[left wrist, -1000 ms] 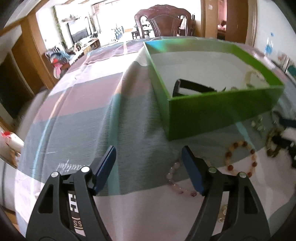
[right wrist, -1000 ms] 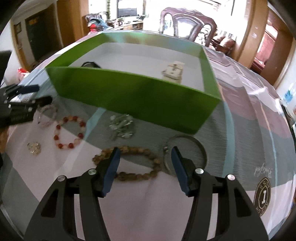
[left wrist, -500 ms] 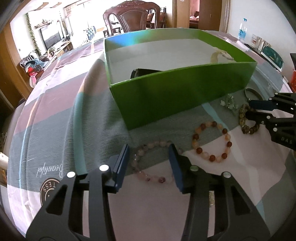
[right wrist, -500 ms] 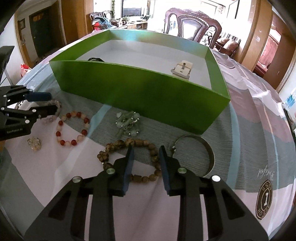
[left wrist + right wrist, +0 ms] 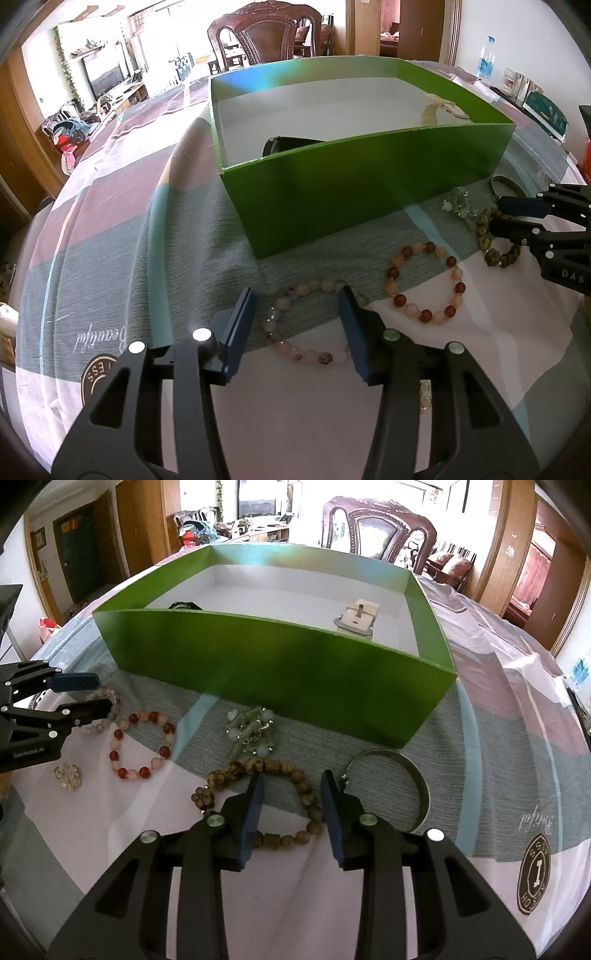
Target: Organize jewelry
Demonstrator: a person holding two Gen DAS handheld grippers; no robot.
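While spread around the pink bracelet (image 5: pixel 295 325), left claw (image 5: pixel 295 314); right claw (image 5: pixel 291 797) likewise astride wooden bracelet (image 5: pixel 258 801); green box (image 5: pixel 273 664) wall near.

Left tool (image 5: pixel 295 325) low over the surface, jaws parted with a clear gap between the blue pads (image 5: pixel 236 332) — nothing clamped. Right tool (image 5: pixel 291 805) also low, jaws apart but narrower than the left's, pads not pressed on anything. Both point forward, roughly level — each shows at the edge of the other's view.
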